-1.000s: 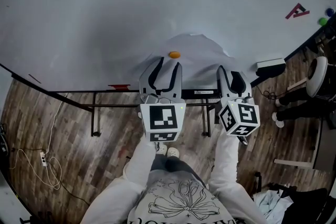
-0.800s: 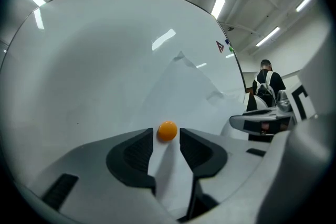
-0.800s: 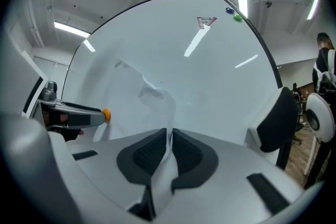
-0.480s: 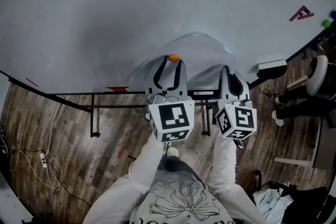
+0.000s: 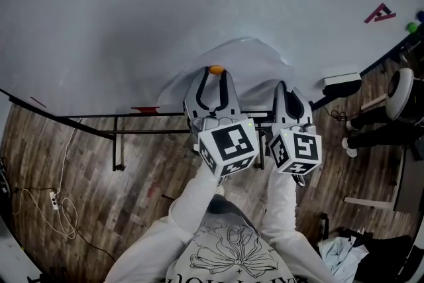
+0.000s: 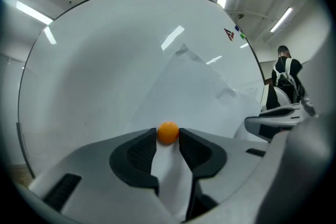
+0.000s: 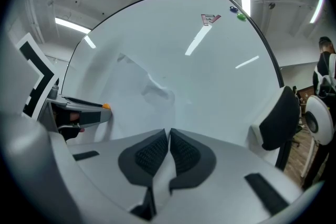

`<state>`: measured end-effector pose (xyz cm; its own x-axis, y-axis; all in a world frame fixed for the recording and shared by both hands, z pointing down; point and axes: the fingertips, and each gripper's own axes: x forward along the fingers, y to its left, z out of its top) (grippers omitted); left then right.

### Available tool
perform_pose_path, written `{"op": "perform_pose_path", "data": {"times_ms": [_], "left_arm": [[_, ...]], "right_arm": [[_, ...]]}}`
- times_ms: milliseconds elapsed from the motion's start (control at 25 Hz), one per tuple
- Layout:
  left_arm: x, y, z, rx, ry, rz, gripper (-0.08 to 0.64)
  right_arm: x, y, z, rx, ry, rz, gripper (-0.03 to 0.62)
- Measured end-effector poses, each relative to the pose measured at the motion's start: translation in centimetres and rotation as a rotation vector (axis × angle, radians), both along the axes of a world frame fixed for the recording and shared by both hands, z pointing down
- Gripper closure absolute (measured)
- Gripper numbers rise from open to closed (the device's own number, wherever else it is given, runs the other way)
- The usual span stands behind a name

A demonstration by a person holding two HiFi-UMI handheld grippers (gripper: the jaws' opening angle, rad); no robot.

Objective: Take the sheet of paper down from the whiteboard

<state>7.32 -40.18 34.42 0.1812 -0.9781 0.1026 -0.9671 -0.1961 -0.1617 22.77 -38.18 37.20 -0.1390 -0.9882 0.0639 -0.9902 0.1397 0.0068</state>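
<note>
While the left gripper (image 6: 168, 142) pinches the orange magnet (image 6: 168, 131), the right gripper (image 7: 169, 136) clamps the paper (image 6: 199, 92).

Head view. Left claw (image 5: 214, 75), at the orange magnet (image 5: 216, 69), and right claw (image 5: 284, 85) are masking the lower edge of the sheet of paper (image 5: 248, 56); the red mark (image 5: 379, 13) is showing too small to read.

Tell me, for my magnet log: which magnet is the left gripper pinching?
The orange magnet, on the sheet of paper; the green magnet sits elsewhere.
</note>
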Motion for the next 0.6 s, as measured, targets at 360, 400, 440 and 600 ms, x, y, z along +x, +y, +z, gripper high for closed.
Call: {"op": "perform_pose_path", "data": {"times_ms": [360,400,440,600], "left_arm": [[0.06,0.06,0.04,0.013,0.035,0.019,0.443],[0.05,0.05,0.02,0.008,0.042,0.027,0.443],[0.03,0.06,0.02,0.004,0.050,0.035,0.443],[-0.45,0.13,0.18,-0.019,0.082,0.051,0.445]], "right_arm": [[0.20,0.12,0.10,-0.002,-0.004,0.011,0.586],[0.22,0.15,0.08,-0.002,-0.009,0.013,0.588],[0.21,0.21,0.03,-0.001,-0.015,0.016,0.588],[-0.06,0.56,-0.38,0.007,-0.027,0.022,0.589]]}}
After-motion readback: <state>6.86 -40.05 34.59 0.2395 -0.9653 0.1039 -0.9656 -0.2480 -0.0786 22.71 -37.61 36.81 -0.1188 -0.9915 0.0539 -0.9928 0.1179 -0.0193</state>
